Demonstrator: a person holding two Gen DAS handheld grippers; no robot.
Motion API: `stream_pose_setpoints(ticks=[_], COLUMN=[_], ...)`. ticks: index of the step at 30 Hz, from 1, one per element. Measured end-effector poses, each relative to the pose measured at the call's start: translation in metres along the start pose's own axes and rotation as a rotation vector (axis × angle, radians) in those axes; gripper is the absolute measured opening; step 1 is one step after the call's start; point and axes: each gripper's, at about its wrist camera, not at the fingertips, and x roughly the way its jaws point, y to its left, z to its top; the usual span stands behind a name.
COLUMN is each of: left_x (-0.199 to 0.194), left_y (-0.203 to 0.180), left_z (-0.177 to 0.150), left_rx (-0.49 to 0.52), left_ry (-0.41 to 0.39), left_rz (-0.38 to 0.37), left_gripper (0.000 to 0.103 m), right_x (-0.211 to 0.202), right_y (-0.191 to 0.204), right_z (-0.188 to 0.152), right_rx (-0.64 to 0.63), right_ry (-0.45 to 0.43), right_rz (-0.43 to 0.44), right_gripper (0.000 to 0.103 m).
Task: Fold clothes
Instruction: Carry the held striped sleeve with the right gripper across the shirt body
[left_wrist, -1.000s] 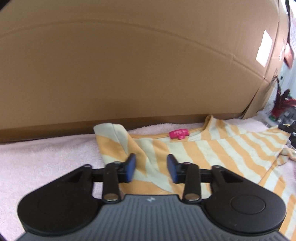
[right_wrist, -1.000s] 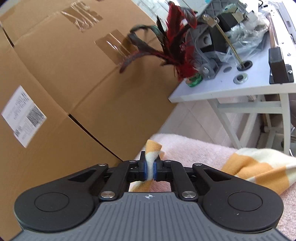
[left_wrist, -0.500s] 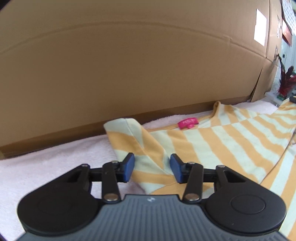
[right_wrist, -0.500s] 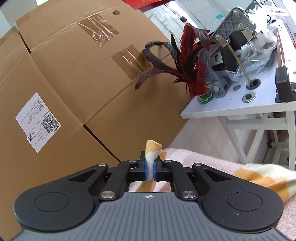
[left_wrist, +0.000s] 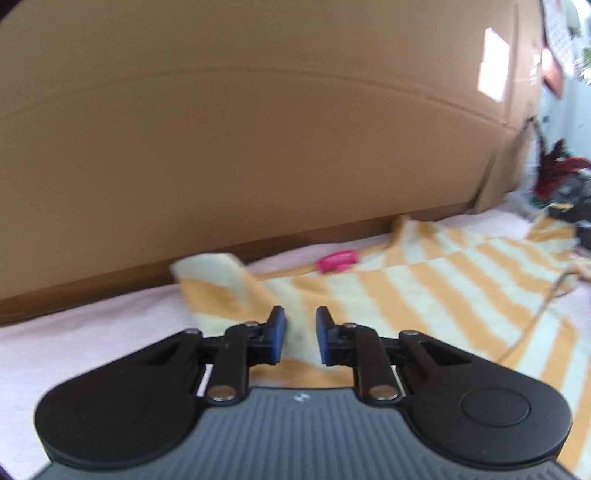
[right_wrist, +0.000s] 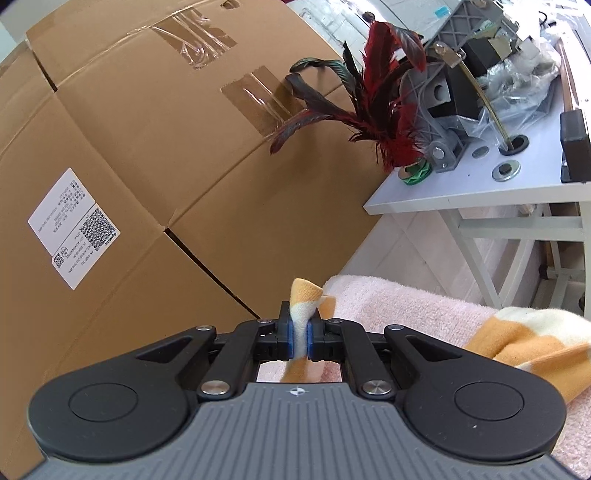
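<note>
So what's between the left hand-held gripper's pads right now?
Striped shirt cloth shows in the gap of the left hand-held gripper, but the pads stand apart, not clamping it. The left wrist view shows this.

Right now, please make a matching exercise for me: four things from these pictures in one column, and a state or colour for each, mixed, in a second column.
1. left tool
2. right tool
3. neck label
4. feathers

A. bright pink
B. open above the striped shirt
C. red and dark, on the white table
D. shut on a fold of striped cloth

Pairs: 1-B, 2-D, 3-A, 4-C
</note>
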Motion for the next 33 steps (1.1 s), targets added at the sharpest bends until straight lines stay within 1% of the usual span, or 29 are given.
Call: stream_pose_setpoints(ticks=[3,7,11,13,15,16,17,21,23,25,27,29,32,33], left_x=[0.005,0.011,0.010,0.014,0.030,0.039,0.043,0.039,0.038,0.036,0.034,0.029,0.024,0.024], left_y=[-0.006,-0.015,-0.010,-0.010,-0.009,-0.008,-0.007,-0.010,-0.007,-0.002,0.000,-0.002,-0.001,0.001], left_z=[-0.001,-0.002,0.018,0.029,0.032,0.032,0.029,0.020,0.018,0.019,0.018,0.016,0.014,0.014], left_rx=[0.011,0.025,-0.036,-0.029,-0.036,-0.046,-0.045,0.023,0.024,0.014,0.033,0.071,0.107,0.105], left_ry=[0.015,0.035,0.024,0.018,0.059,0.089,0.093,0.056,0.041,0.042,0.040,0.037,0.035,0.036], left_rz=[-0.025,-0.058,-0.115,-0.092,-0.084,-0.090,-0.092,-0.080,-0.094,-0.104,-0.097,-0.080,-0.068,-0.071], left_gripper=[0.021,0.020,0.019,0.019,0.019,0.019,0.019,0.022,0.022,0.022,0.022,0.022,0.022,0.023], right_x=[0.001,-0.002,-0.007,-0.009,-0.011,-0.013,-0.015,-0.022,-0.024,-0.025,-0.027,-0.031,-0.038,-0.040], right_y=[-0.001,0.007,0.023,0.031,0.044,0.051,0.060,0.095,0.111,0.125,0.140,0.157,0.182,0.189], right_z=[0.000,0.000,0.005,0.012,0.020,0.024,0.027,0.035,0.034,0.030,0.024,0.015,0.002,-0.003], right_rx=[0.016,0.034,0.083,0.135,0.169,0.184,0.191,0.213,0.243,0.284,0.320,0.341,0.368,0.374], right_ry=[0.009,0.030,0.071,0.100,0.119,0.129,0.145,0.220,0.272,0.330,0.382,0.424,0.491,0.510], right_rz=[0.021,0.069,0.128,0.172,0.217,0.245,0.275,0.411,0.494,0.571,0.638,0.684,0.752,0.772], right_gripper=[0.008,0.008,0.008,0.008,0.008,0.008,0.008,0.008,0.008,0.008,0.008,0.008,0.008,0.008])
